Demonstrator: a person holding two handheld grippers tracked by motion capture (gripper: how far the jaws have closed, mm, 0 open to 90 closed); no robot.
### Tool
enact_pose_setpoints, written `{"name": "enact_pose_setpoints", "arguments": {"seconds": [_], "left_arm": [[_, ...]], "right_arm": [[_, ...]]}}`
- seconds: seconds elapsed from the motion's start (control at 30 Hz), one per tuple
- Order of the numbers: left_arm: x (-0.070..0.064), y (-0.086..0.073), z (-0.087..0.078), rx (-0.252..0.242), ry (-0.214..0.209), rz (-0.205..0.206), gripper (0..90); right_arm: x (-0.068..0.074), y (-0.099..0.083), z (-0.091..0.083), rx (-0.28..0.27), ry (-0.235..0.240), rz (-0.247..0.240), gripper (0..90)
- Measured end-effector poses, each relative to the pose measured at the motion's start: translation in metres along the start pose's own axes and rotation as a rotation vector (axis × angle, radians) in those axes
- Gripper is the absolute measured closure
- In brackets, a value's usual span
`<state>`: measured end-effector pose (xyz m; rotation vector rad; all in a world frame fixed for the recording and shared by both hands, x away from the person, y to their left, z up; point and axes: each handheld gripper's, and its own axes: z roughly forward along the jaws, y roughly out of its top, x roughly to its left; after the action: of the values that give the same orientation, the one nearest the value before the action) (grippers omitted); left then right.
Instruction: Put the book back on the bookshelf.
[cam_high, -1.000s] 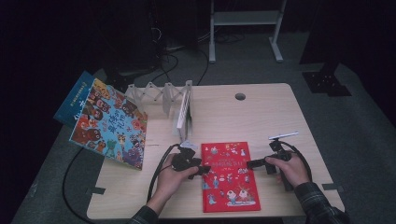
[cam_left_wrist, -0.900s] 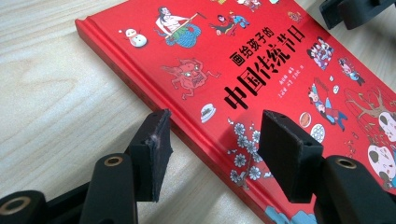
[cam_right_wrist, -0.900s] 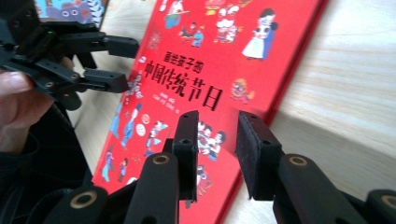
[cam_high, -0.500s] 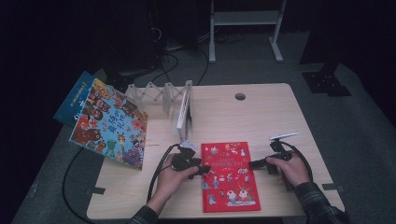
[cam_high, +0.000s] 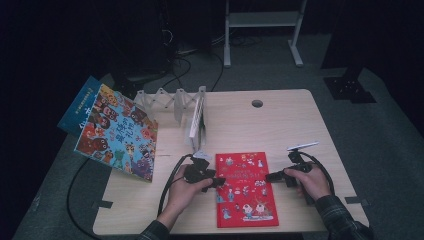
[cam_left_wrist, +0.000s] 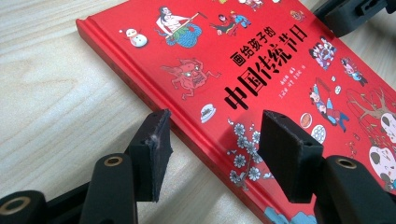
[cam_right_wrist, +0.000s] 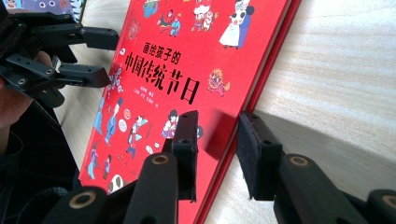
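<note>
Fingers (cam_left_wrist: 285, 158) open astride red book (cam_high: 245, 187); rack (cam_high: 175, 102) holds one book (cam_high: 197, 117).

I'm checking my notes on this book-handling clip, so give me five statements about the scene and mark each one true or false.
1. The red picture book lies flat on the wooden table. True.
2. The left gripper is clamped shut on the book's spine. False: its jaws stand open, one on each side of the book's edge.
3. The right gripper has open jaws at the book's opposite long edge. True.
4. The blue picture book lies on top of the red one. False: it leans at the table's left side, well apart.
5. The white folding rack stands behind the red book, toward the far left. True.
</note>
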<state>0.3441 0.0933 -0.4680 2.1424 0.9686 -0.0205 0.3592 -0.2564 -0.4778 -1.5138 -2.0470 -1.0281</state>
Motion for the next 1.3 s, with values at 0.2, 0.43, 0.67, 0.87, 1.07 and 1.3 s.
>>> {"name": "enact_pose_setpoints", "arguments": {"seconds": [0.2,0.43,0.67,0.87,1.07,1.3], "left_arm": [[0.000,0.000,0.000,0.001,-0.001,0.000,42.8],[0.001,0.000,0.000,0.005,-0.001,0.000,42.9],[0.001,0.000,0.000,0.007,-0.002,0.000,42.8],[0.001,0.000,0.000,0.000,-0.007,-0.010,42.8],[0.004,-0.001,-0.001,-0.001,-0.041,-0.029,38.2],[0.011,-0.003,-0.012,-0.033,-0.060,-0.070,33.9]], "right_arm": [[0.004,0.001,-0.009,-0.044,0.081,-0.002,69.6],[0.012,0.005,-0.004,-0.051,0.085,-0.030,67.1],[0.017,0.009,0.005,-0.054,0.094,-0.063,63.8],[0.020,0.010,0.008,-0.066,0.089,-0.112,62.2],[0.027,0.009,0.003,-0.119,0.106,-0.180,65.6],[0.040,0.006,-0.002,-0.206,0.130,-0.292,69.9]]}}
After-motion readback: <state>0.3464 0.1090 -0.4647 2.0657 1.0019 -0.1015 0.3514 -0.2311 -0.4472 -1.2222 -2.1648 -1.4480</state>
